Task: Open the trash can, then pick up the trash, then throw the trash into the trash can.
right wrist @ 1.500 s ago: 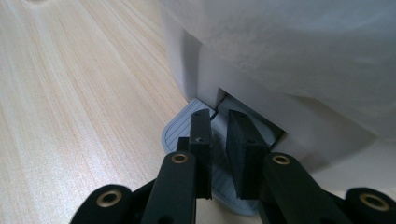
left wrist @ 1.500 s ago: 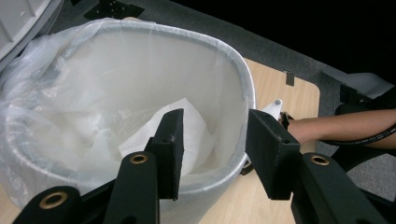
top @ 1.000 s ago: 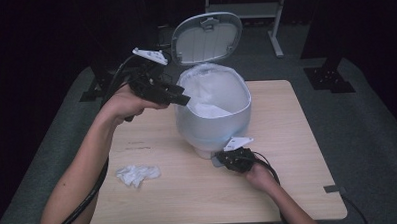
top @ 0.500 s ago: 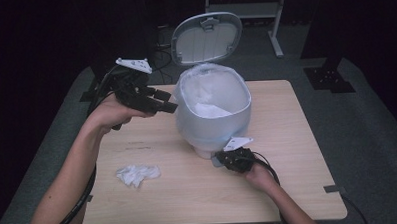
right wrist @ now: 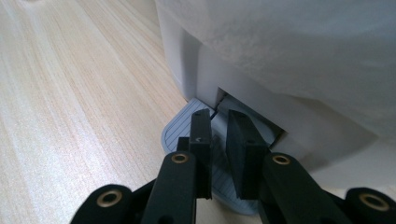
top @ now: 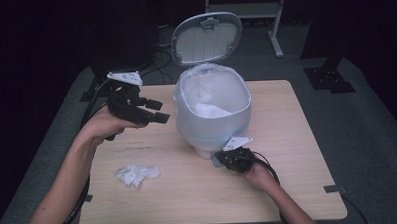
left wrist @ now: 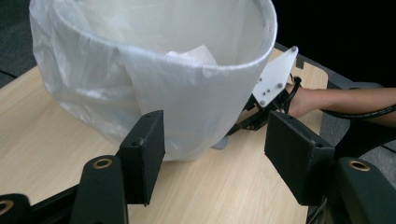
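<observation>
One lined bin (top: 212, 111), lid up, perhaps tissue inside

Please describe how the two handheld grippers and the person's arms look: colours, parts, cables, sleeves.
Both the left gripper and the right gripper are black, with blocky rectangular jaws, brass-coloured pivot rivets, a pale grey three-cornered top plate and a trailing black cable. The forearms are bare; no sleeves show.

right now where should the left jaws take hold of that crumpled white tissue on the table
Grip the crumpled white tissue across its raised, bunched middle, coming straight down from above. It lies low and loose on the light wooden table, apart from the white pedal bin, so a side approach would likely just push it. The left gripper hangs open, probably wide enough to straddle the wad.
</observation>
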Demonstrator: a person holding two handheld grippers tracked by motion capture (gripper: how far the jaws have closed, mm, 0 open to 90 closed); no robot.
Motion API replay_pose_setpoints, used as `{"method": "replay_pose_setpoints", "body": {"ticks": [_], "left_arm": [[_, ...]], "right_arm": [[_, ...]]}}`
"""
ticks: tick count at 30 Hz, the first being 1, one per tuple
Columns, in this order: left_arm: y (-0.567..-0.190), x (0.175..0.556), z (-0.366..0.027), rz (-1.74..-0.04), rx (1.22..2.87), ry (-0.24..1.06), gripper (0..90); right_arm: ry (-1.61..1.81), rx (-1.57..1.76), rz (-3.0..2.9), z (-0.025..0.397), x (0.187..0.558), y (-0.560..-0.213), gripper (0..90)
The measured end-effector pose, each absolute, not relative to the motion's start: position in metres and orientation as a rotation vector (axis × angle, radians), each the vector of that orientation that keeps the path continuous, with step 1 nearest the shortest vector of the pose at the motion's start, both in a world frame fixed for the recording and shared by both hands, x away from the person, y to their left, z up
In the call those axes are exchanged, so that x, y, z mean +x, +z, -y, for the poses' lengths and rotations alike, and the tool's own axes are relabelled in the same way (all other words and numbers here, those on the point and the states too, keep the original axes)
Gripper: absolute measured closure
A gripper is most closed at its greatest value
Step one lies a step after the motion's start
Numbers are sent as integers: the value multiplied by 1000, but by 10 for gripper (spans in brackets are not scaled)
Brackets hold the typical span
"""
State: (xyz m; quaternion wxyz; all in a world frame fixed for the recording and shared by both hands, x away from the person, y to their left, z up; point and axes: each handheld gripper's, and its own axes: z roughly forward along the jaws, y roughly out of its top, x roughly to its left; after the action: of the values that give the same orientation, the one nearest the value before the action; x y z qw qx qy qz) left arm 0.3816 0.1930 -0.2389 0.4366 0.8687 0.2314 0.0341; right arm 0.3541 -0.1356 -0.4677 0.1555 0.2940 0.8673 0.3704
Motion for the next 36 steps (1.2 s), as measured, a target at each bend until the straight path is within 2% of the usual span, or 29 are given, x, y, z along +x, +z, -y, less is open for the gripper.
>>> {"method": "replay_pose_setpoints", "body": {"ticks": [8,20,36], "left_arm": [[-253,378,-208,-601,2158,80,362],[-264,373,-221,-629,2156,113,291],[-294,368,-244,-685,2127,95,284]], "right_arm": [[1054,845,-2490,135,354,-467,797],[1055,853,-2492,134,354,-467,797],[1044,850,-2489,133,354,-466,797]]}}
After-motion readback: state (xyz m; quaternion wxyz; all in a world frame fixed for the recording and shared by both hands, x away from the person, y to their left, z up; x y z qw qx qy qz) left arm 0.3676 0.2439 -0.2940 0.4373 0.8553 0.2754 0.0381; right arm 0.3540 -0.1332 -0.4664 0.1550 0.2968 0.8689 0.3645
